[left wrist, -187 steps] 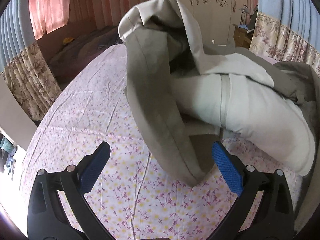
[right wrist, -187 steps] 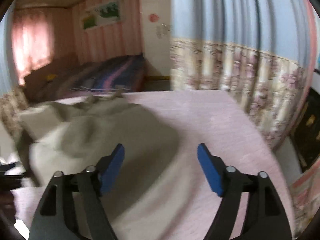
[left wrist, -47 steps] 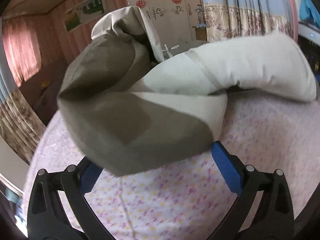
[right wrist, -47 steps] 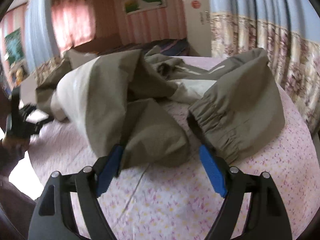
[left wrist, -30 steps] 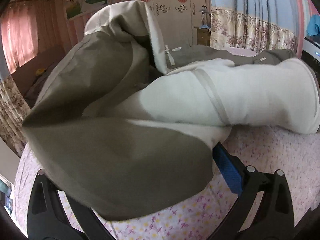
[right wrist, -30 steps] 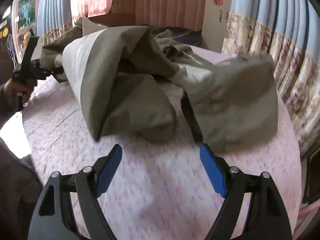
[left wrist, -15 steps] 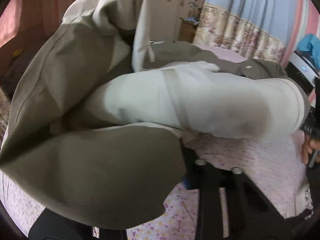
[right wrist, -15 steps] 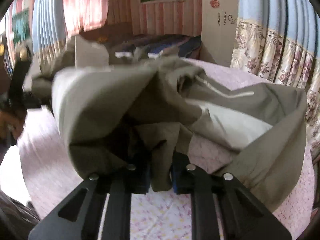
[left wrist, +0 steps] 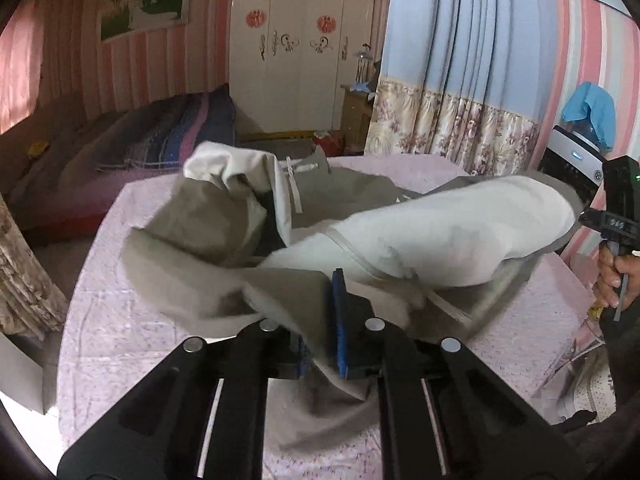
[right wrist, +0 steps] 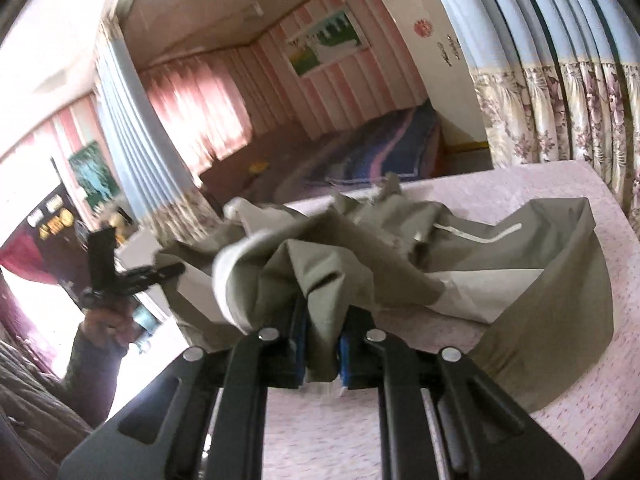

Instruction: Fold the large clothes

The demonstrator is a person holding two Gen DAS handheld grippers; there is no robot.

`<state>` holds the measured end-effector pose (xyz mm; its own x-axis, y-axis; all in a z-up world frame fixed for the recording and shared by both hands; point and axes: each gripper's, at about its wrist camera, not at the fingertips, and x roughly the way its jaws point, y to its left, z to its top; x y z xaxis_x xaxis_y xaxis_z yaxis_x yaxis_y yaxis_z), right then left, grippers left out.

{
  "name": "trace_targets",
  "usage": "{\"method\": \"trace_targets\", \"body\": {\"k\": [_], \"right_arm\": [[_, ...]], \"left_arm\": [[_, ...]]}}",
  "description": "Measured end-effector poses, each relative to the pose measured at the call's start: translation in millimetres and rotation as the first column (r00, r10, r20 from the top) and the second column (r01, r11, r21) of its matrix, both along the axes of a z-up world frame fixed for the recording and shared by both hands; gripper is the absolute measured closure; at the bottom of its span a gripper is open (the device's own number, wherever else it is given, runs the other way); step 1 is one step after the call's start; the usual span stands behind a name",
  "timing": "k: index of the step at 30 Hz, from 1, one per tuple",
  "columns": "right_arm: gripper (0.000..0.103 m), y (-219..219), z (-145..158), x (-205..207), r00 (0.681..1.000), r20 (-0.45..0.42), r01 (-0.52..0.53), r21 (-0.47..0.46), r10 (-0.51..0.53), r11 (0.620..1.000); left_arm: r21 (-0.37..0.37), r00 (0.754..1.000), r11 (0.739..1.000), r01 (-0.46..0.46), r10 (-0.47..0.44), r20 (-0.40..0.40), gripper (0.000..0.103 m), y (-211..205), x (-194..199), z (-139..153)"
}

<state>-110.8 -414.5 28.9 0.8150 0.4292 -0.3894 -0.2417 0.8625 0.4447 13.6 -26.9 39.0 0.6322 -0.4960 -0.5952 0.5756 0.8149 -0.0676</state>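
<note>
The olive-and-cream jacket (left wrist: pixel 360 240) lies crumpled on the floral-sheeted bed (left wrist: pixel 100 320), no fold made. The left claw (left wrist: pixel 320 344) at 6 o'clock pinches its hem; the right claw (right wrist: pixel 322 354) likewise clamps fabric. Folding has barely begun.

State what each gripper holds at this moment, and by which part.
Both hold the jacket. The left gripper is shut on a fold of olive fabric at its near edge; the right gripper pinches a bunched olive fold. Which part of the garment each fold is cannot be told.
</note>
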Motion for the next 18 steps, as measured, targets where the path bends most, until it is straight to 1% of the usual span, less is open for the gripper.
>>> {"method": "trace_targets", "body": {"k": [1, 4, 5, 7, 8, 9, 10, 11, 12, 13, 14, 15, 16, 17, 18], "right_arm": [[0.092, -2, 4, -5, 1.0, 0.009, -0.012, 0.031, 0.011, 0.999], [0.092, -1, 7, -23, 0.999, 0.012, -0.04, 0.078, 0.039, 0.996], [0.092, 0, 6, -30, 0.999, 0.007, -0.039, 0.08, 0.039, 0.996], [0.092, 4, 2, -47, 0.999, -0.016, -0.045, 0.071, 0.047, 0.996], [0.092, 4, -2, -54, 0.998, -0.03, -0.049, 0.068, 0.051, 0.996], [0.091, 7, -7, -63, 0.998, -0.044, -0.046, 0.045, 0.048, 0.998], [0.087, 10, -16, -70, 0.995, -0.081, -0.063, 0.021, 0.065, 0.998], [0.085, 12, -23, -76, 0.99, -0.109, -0.092, 0.011, 0.093, 0.996], [0.067, 14, -30, -82, 0.984, -0.137, -0.115, -0.023, 0.111, 0.993], [0.039, 18, -38, -90, 0.983, -0.162, -0.106, -0.103, 0.088, 0.989], [0.03, 18, -44, -97, 0.98, -0.183, -0.107, -0.141, 0.08, 0.984], [0.029, 16, -47, -102, 0.977, -0.196, -0.112, -0.149, 0.082, 0.983], [0.029, 8, -49, -108, 0.978, -0.196, -0.106, -0.145, 0.077, 0.984], [0.029, 1, -48, -112, 0.98, -0.189, -0.095, -0.137, 0.068, 0.986], [0.029, -6, -45, -115, 0.984, -0.172, -0.073, -0.132, 0.05, 0.989]], "left_arm": [[0.008, 1.0, 1.0, 0.0, 0.0, 0.002, 0.094, 3, -3, 1], [0.006, 1.0, 1.0, -0.023, 0.023, -0.009, 0.094, 16, -13, 3], [0.01, 0.999, 0.999, -0.032, 0.033, -0.019, 0.089, 22, -18, 0], [0.041, 0.998, 0.997, -0.059, 0.06, -0.027, 0.084, 30, -26, -7], [0.044, 0.996, 0.996, -0.072, 0.074, -0.048, 0.082, 35, -30, -14], [0.043, 0.994, 0.996, -0.078, 0.081, -0.076, 0.082, 42, -34, -24], [0.048, 0.992, 0.995, -0.088, 0.092, -0.091, 0.076, 46, -37, -31], [0.06, 0.988, 0.992, -0.108, 0.114, -0.108, 0.06, 53, -42, -41], [0.064, 0.984, 0.99, -0.123, 0.13, -0.118, 0.052, 58, -46, -48], [0.061, 0.981, 0.988, -0.14, 0.146, -0.125, 0.034, 63, -48, -53], [0.061, 0.975, 0.981, -0.185, 0.191, -0.116, 0.014, 74, -53, -57], [0.058, 0.97, 0.975, -0.216, 0.221, -0.105, 0.008, 81, -56, -57], [0.045, 0.962, 0.967, -0.25, 0.253, -0.099, 0.005, 91, -57, -55], [0.015, 0.956, 0.963, -0.271, 0.271, -0.11, 0.005, 105, -58, -51], [0.002, 0.953, 0.959, -0.282, 0.28, -0.112, 0.004, 112, -58, -48]]}}
